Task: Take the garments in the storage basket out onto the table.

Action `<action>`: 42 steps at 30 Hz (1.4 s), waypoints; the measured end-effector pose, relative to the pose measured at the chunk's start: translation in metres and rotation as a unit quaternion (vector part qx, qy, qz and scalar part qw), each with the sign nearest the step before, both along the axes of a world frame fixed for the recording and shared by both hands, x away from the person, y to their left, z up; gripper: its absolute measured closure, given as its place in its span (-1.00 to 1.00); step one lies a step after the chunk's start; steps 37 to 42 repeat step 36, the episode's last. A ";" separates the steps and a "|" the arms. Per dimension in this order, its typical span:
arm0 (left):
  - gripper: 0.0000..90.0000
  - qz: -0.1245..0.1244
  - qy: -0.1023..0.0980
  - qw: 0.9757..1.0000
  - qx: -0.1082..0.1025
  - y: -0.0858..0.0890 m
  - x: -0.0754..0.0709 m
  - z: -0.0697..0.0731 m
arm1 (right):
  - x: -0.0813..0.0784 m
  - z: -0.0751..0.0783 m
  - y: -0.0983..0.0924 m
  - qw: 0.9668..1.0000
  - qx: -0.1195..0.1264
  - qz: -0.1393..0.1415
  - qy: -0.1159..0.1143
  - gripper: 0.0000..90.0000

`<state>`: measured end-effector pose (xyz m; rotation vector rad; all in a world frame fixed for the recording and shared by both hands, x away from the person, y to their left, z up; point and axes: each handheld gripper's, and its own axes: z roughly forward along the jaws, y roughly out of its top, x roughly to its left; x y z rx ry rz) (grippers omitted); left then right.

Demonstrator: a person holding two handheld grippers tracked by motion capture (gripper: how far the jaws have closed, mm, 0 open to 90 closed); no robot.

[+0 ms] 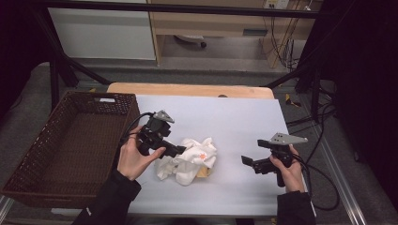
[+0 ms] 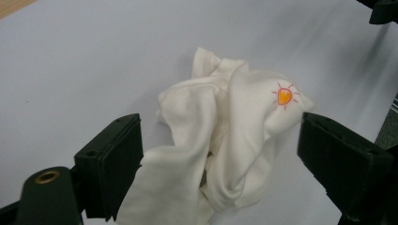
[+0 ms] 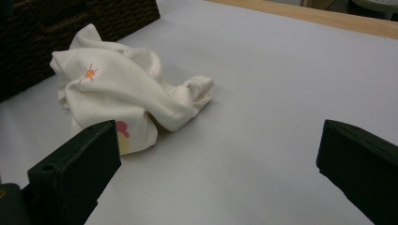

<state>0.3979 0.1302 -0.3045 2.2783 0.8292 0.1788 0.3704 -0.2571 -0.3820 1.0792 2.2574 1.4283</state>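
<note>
We hold the left tool agape astride the crumpled cloth (ungripped), right tool wide, empty, waiting.

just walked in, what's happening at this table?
A person holds a gripper in each hand over a crumpled white cloth on the white table. The left gripper is open, jaws either side of the cloth without pressing on it. The right gripper waits open, apart from the cloth. A brown wicker basket sits at the left.

white cloth's lower folds cut off by frame bottom, basket cropped at top edge
</note>
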 end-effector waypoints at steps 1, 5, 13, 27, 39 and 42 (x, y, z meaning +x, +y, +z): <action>-0.69 0.000 0.000 1.000 0.000 0.000 0.000 0.000 | 0.000 0.000 0.000 1.000 0.000 0.000 0.000 -0.99; -0.70 0.006 -0.014 1.000 -0.006 0.010 -0.011 0.008 | 0.000 0.001 -0.001 1.000 0.001 -0.001 0.000 -0.99; -0.74 0.013 -0.034 0.999 -0.018 0.028 -0.024 0.012 | -0.001 0.001 -0.001 1.000 0.001 0.000 -0.002 -0.99; -0.75 0.039 -0.042 0.998 -0.013 0.062 -0.037 0.002 | -0.001 0.001 0.000 1.000 0.001 0.000 0.000 -0.99; -0.76 0.066 -0.038 0.997 -0.027 0.092 -0.037 -0.011 | -0.001 0.001 0.000 1.000 0.002 0.000 0.001 -0.99; -0.76 0.066 -0.038 0.997 -0.027 0.092 -0.037 -0.011 | -0.001 0.001 0.000 1.000 0.002 0.000 0.001 -0.99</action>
